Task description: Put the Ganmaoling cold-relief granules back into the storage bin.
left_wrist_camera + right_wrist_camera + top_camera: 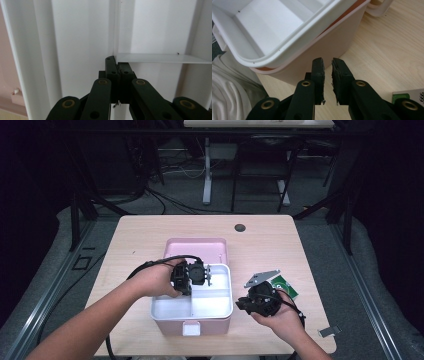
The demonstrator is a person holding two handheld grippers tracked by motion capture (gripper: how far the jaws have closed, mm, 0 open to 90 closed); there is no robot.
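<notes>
A pink box [192, 326] stands at the table's front middle with its lid [195, 247] laid open behind it. Inside sits a white divided tray [212, 304]. My left gripper [197, 273] reaches down into the tray from the left. In the left gripper view its jaws [117, 65] are shut on the tray's thin divider wall [155, 58], where two dividers meet. My right gripper [241, 304] rests on the table to the right of the box, pointing at its side. Its jaws [327, 62] stand a narrow gap apart with nothing between them, close to the pink wall [332, 47] under the tray's rim [294, 42].
A green card [283, 285] lies on the table behind my right hand and shows again as the green card [409, 96] at the lower right. A small grey piece [329, 331] lies near the front right corner. A dark round hole [240, 227] marks the far side.
</notes>
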